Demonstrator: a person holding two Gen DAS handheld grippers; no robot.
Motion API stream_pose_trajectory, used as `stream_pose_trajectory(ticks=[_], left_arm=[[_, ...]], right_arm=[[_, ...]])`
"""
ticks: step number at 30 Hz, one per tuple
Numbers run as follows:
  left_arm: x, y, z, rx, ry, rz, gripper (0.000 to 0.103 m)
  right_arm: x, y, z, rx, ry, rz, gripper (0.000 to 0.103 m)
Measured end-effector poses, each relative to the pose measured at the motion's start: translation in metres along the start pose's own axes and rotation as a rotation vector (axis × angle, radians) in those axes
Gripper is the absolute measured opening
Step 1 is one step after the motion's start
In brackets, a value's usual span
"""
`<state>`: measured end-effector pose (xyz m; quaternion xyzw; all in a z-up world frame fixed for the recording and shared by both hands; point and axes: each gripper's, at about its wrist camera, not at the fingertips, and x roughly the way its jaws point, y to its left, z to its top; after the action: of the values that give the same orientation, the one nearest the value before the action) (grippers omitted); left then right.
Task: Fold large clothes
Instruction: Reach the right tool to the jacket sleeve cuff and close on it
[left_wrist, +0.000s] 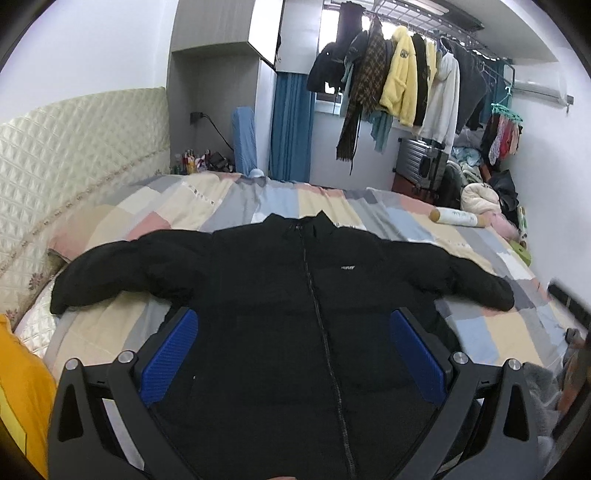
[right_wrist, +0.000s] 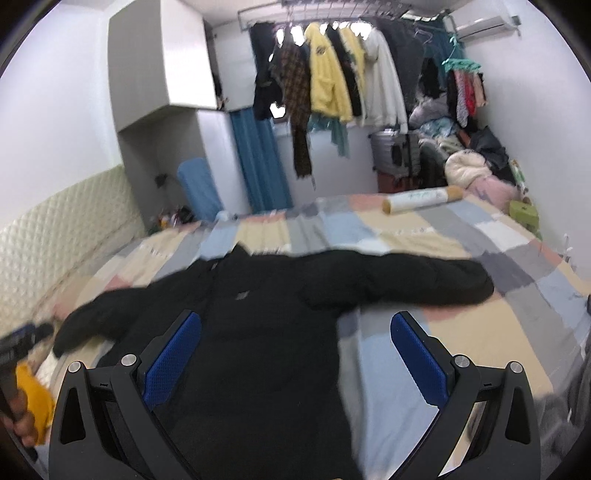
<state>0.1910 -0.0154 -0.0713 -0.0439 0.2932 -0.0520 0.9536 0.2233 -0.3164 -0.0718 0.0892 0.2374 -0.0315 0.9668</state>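
Note:
A black zip-up jacket (left_wrist: 280, 295) lies flat, front up, on the patchwork bed cover (left_wrist: 229, 206), sleeves spread left and right, collar away from me. My left gripper (left_wrist: 295, 325) is open and empty, hovering over the jacket's lower middle, one pad on each side of the zip. In the right wrist view the jacket (right_wrist: 258, 317) is blurred; my right gripper (right_wrist: 295, 328) is open and empty over the jacket's right side, its right pad (right_wrist: 417, 358) above bare cover. The right sleeve (right_wrist: 417, 280) stretches out beyond it.
A padded cream headboard (left_wrist: 74, 155) runs along the left. A paper roll (left_wrist: 458, 218) lies on the far right of the bed. A yellow garment (left_wrist: 22, 387) sits at the near left. Clothes hang on a rail (left_wrist: 406, 74) by the window; piled clothes and a suitcase (left_wrist: 421, 158) stand at the back right.

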Motion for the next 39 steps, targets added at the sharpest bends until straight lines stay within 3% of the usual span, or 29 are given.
stream_pose_trajectory(ticks=[10, 12, 22, 26, 28, 31, 33, 39], left_arm=[[0.042, 0.02, -0.013, -0.038, -0.02, -0.035, 0.103], [0.052, 0.023, -0.016, -0.053, -0.012, -0.031, 0.103], [0.104, 0.031, -0.027, -0.085, 0.04, 0.007, 0.103], [0.12, 0.031, -0.031, -0.091, 0.054, 0.028, 0.103], [0.129, 0.032, -0.033, -0.094, 0.06, 0.044, 0.103], [0.143, 0.035, -0.034, -0.105, 0.081, 0.057, 0.103], [0.151, 0.037, -0.035, -0.115, 0.088, 0.069, 0.103], [0.174, 0.042, -0.041, -0.12, 0.14, 0.104, 0.103]], right_arm=[[0.104, -0.118, 0.017, 0.079, -0.089, -0.083, 0.103], [0.129, -0.15, 0.014, 0.114, -0.069, -0.109, 0.103], [0.223, -0.338, -0.059, 0.621, 0.041, -0.196, 0.103], [0.254, -0.387, -0.083, 0.805, 0.03, -0.186, 0.099], [0.261, -0.395, -0.082, 0.819, -0.016, -0.198, 0.099], [0.277, -0.406, -0.072, 0.839, -0.056, -0.19, 0.086], [0.287, -0.414, -0.066, 0.853, -0.061, -0.196, 0.061], [0.303, -0.437, -0.059, 0.85, -0.105, -0.186, 0.055]])
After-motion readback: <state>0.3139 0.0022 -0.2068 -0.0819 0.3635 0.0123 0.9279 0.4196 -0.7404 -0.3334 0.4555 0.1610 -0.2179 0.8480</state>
